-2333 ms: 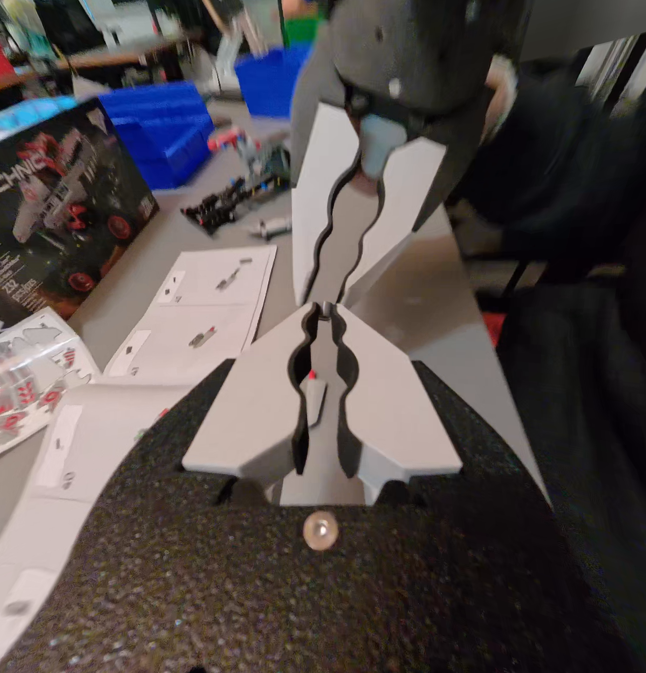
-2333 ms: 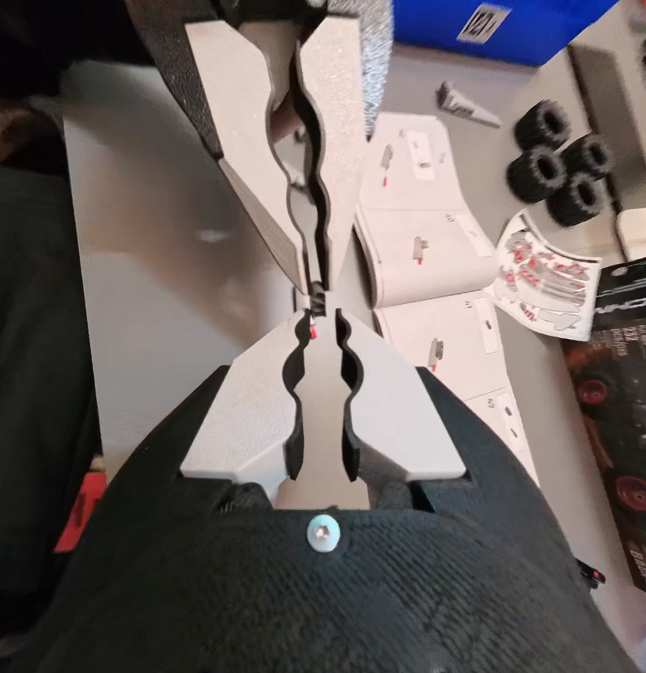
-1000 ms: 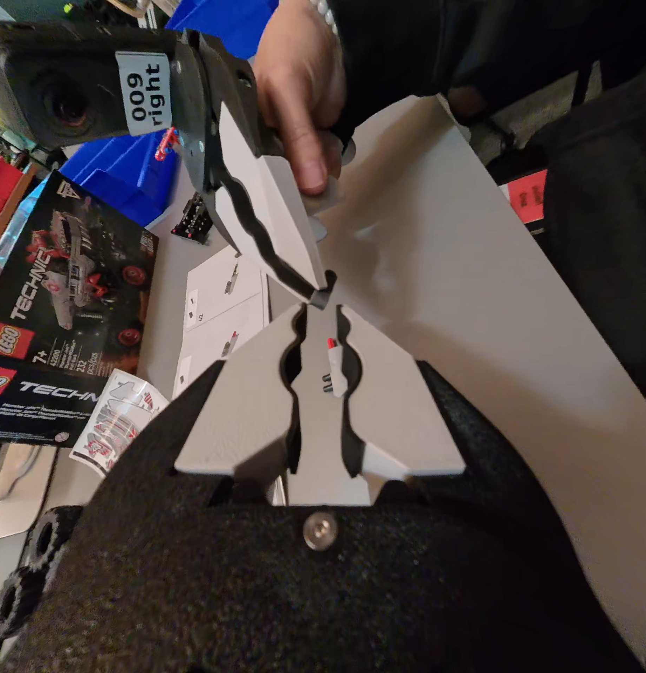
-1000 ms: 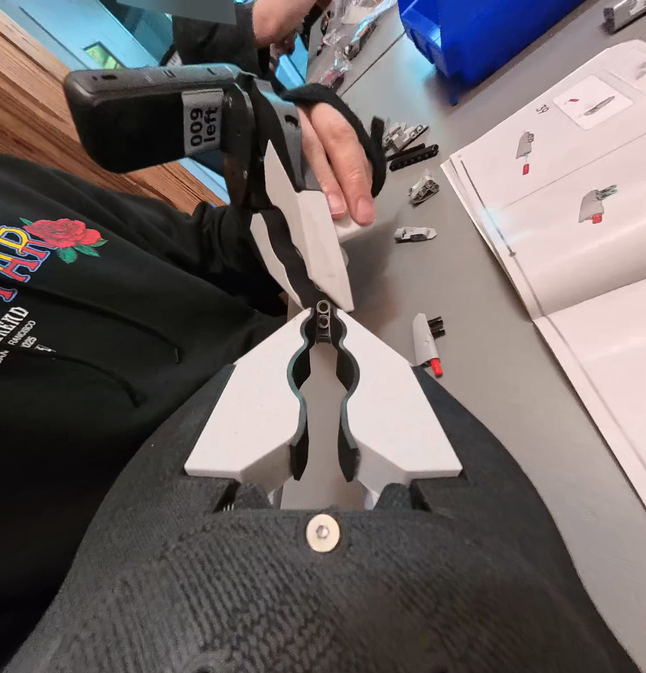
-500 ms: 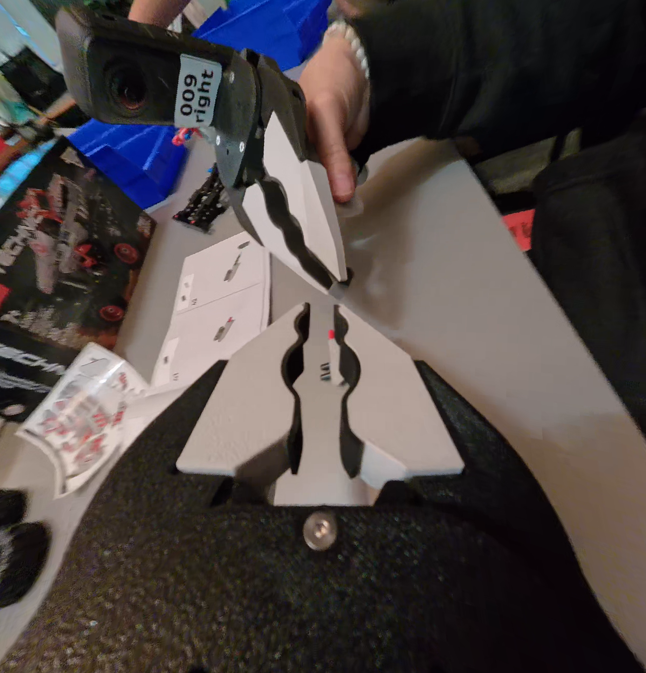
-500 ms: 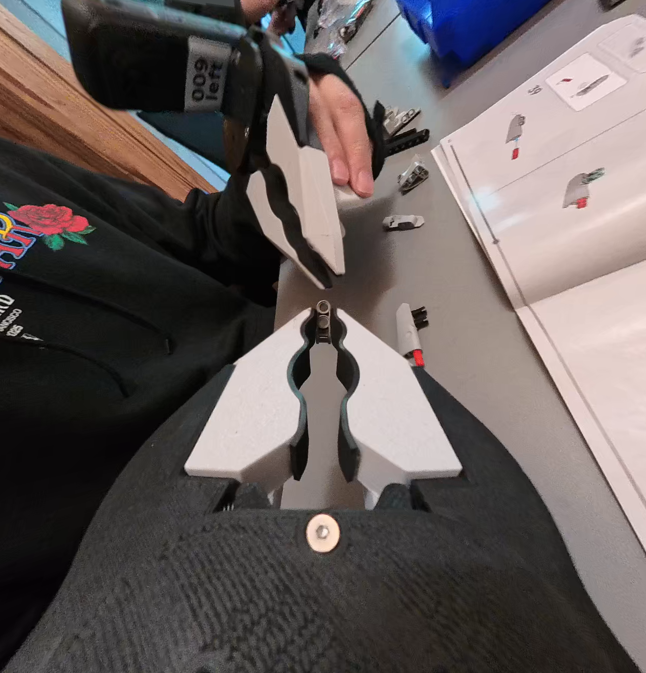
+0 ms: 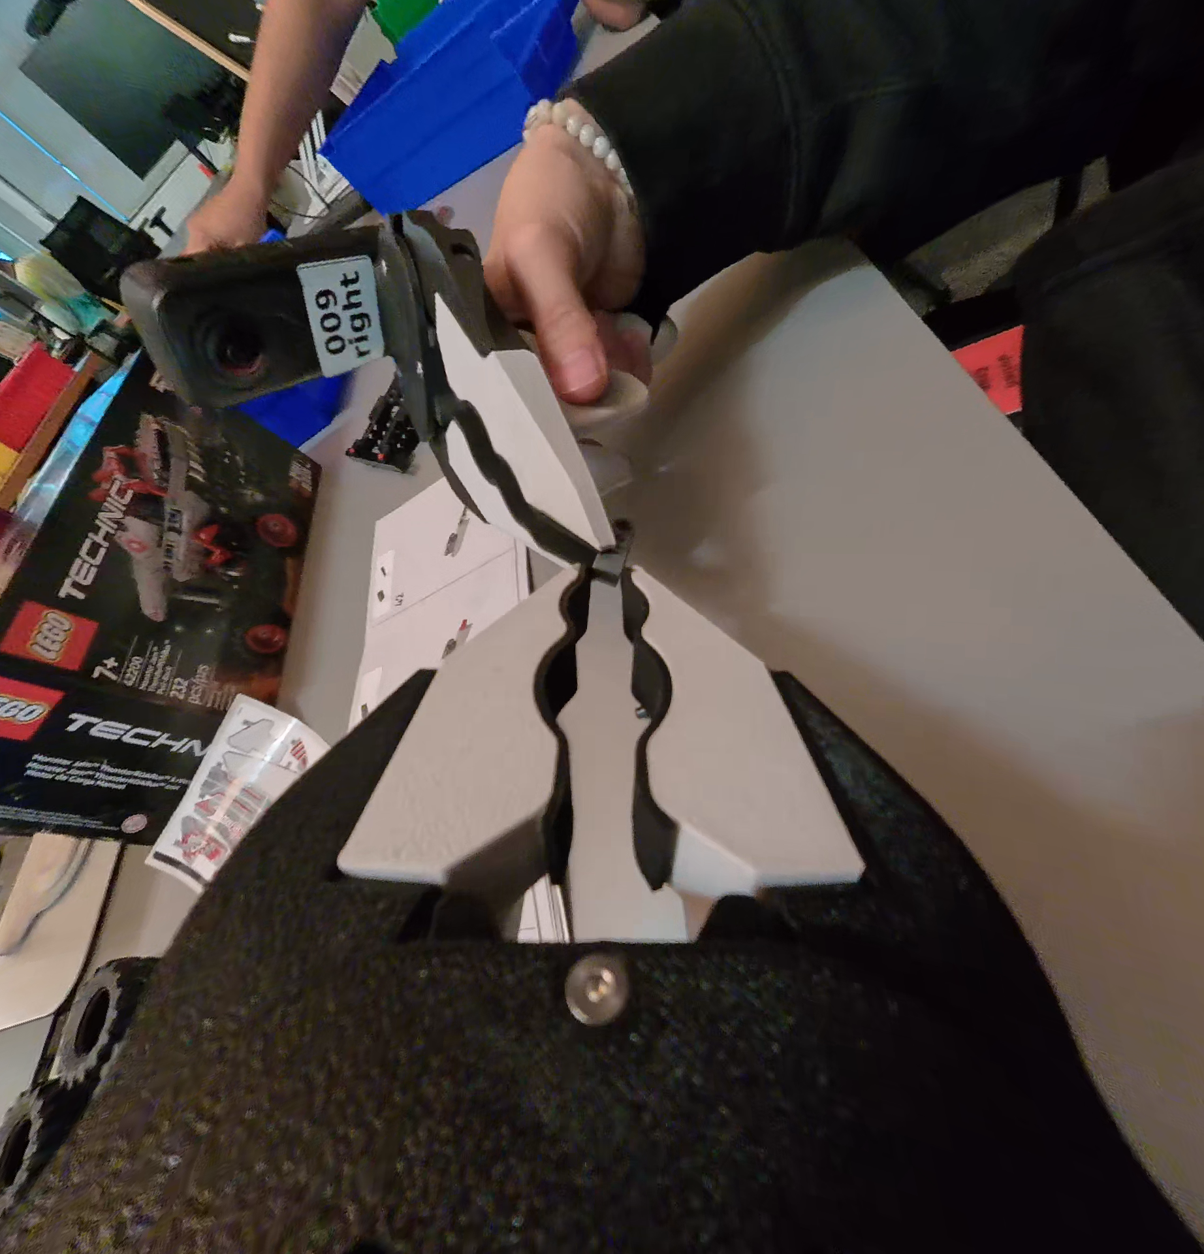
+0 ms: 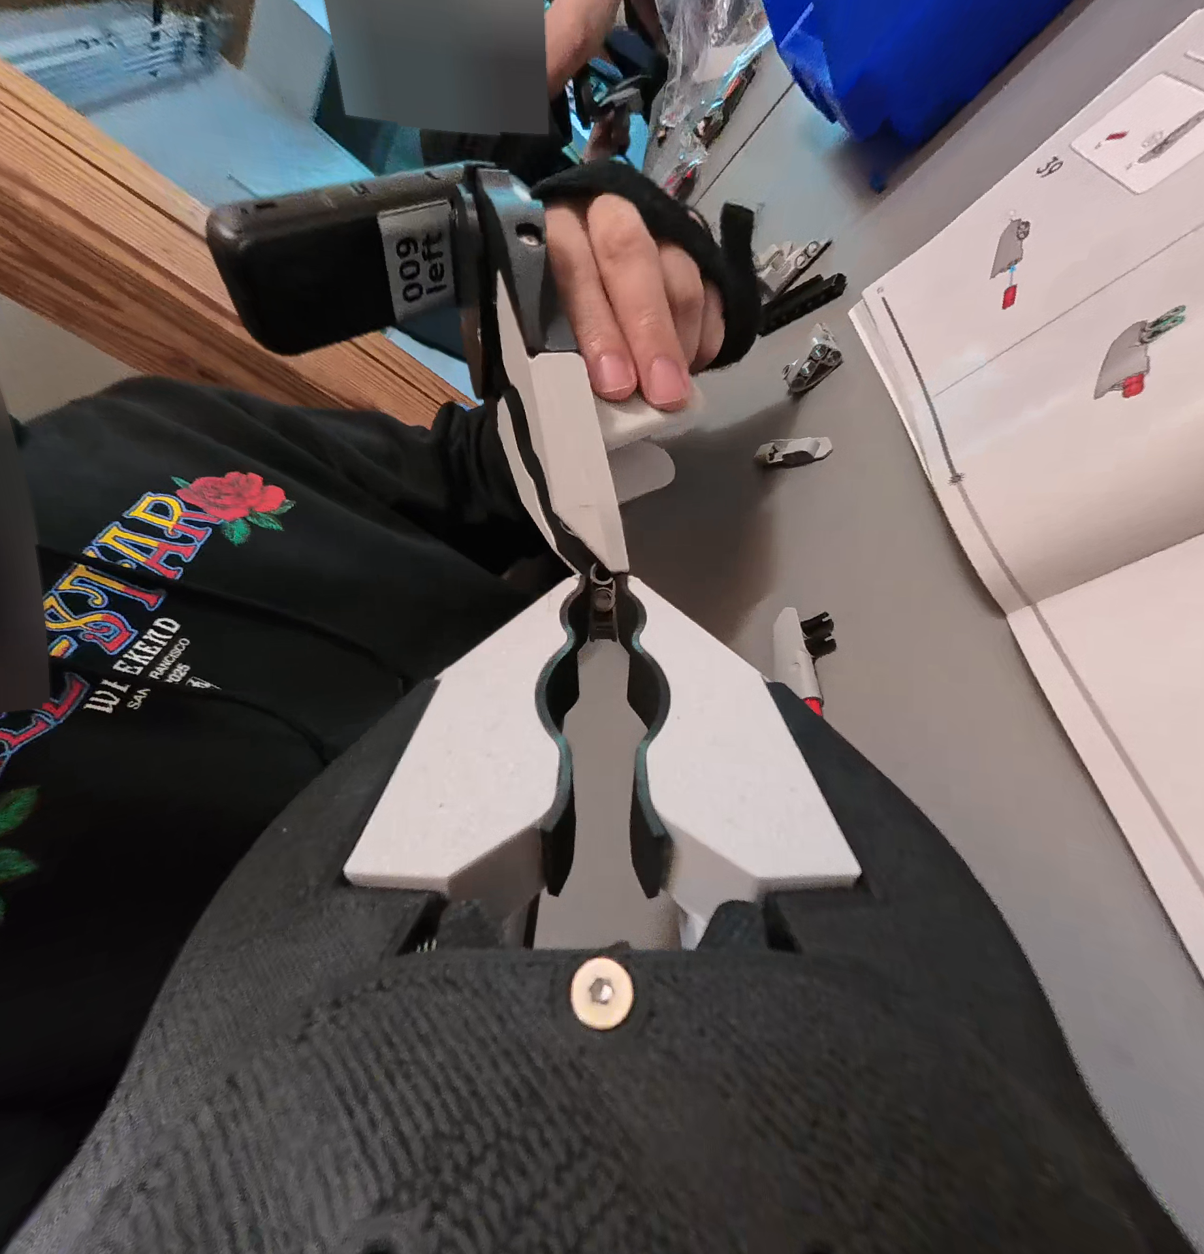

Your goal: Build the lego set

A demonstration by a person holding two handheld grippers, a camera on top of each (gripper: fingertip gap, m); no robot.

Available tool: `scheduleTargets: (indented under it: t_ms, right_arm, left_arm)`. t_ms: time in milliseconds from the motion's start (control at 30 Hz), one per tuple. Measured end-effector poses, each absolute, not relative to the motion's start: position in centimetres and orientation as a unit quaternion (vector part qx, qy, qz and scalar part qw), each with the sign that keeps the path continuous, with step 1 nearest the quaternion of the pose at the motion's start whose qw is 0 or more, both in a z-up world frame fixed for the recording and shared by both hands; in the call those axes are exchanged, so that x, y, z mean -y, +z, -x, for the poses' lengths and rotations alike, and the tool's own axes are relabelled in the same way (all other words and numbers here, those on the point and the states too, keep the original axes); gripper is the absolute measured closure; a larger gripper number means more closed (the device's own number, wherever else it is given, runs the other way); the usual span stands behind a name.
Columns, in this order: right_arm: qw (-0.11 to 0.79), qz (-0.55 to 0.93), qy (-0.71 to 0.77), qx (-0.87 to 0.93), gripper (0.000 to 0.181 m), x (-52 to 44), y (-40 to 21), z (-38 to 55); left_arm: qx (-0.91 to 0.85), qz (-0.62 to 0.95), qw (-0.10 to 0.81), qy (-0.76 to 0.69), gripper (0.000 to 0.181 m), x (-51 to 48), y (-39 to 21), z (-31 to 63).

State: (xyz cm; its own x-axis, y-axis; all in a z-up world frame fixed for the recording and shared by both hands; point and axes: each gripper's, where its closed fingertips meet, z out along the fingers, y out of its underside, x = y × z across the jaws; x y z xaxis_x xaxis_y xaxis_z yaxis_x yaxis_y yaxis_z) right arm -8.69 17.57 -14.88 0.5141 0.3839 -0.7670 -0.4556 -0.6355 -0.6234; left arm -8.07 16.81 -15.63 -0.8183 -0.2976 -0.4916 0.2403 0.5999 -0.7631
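**Small connector held between two grippers, build barely begun**

The right gripper (image 8: pixel 603 585) is clamped on a small dark connector (image 8: pixel 600 600), held in the air above the table (image 8: pixel 925 780). Its long axis runs along the fingers, one end poking past the tips. The left gripper (image 7: pixel 606 577) meets that end tip to tip; its fingers touch the piece, but whether they grip it cannot be told. By the look of things, little is built: a grey panel (image 8: pixel 792 651) with pins, loose parts, wheels (image 7: pixel 87 1024) and the open manual (image 8: pixel 1060 407) lie waiting.
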Motion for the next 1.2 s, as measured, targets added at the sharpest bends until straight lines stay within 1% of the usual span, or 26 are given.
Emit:
scheduleTargets:
  t_ms: [67,200,267,300,367,433,500,767,867,967,1033,1067,1133,1200]
  right_arm:
    - [0.419,0.758,0.499,-0.024,0.176,-17.5,-15.2,8.8]
    - [0.455,0.768,0.451,-0.029,0.173,-18.0,-15.4,7.5]
    - [0.474,0.783,0.401,-0.034,0.158,-18.2,-15.8,6.5]
    - [0.483,0.788,0.380,-0.037,0.155,-18.3,-15.9,6.1]
    - [0.502,0.779,0.374,-0.041,0.160,-18.5,-15.4,6.1]
    - [0.503,0.762,0.404,-0.057,0.164,-18.6,-15.0,6.7]
    - [0.508,0.749,0.420,-0.065,0.173,-18.7,-14.9,6.8]
    - [0.529,0.718,0.443,-0.083,0.175,-18.9,-14.3,6.7]
    - [0.527,0.723,0.440,-0.076,0.175,-19.0,-14.5,6.9]
    - [0.510,0.736,0.438,-0.074,0.175,-19.0,-15.1,7.2]
    - [0.499,0.741,0.442,-0.083,0.175,-19.0,-15.4,7.2]
    - [0.494,0.743,0.443,-0.087,0.175,-19.0,-15.6,7.3]
    - [0.486,0.750,0.440,-0.085,0.175,-19.0,-15.9,7.4]
    - [0.485,0.773,0.403,-0.062,0.175,-19.1,-16.4,7.5]
  left_arm:
    - [-0.846,0.021,0.306,-0.437,0.175,-16.9,-15.9,8.0]
    - [-0.835,0.062,0.340,-0.428,0.175,-18.3,-15.9,6.9]
    - [-0.825,0.079,0.356,-0.431,0.175,-18.9,-15.7,6.4]
    - [-0.819,0.087,0.361,-0.437,0.175,-19.1,-15.6,6.3]
    - [-0.809,0.094,0.377,-0.441,0.175,-19.1,-15.3,6.1]
    - [-0.798,0.097,0.396,-0.443,0.176,-19.1,-15.0,5.8]
    - [-0.793,0.096,0.394,-0.454,0.175,-18.7,-14.8,5.9]
    - [-0.788,0.087,0.416,-0.446,0.175,-19.1,-14.5,6.0]
    - [-0.794,0.084,0.408,-0.442,0.176,-19.2,-14.8,6.1]
    - [-0.815,0.081,0.361,-0.446,0.174,-19.1,-15.6,6.7]
    - [-0.826,0.083,0.331,-0.448,0.163,-19.2,-15.6,6.9]
    - [-0.833,0.078,0.316,-0.447,0.161,-19.2,-15.7,7.1]
    - [-0.859,0.071,0.248,-0.442,0.159,-18.9,-16.5,7.9]
    - [-0.865,0.114,0.201,-0.446,0.160,-19.2,-16.6,7.5]
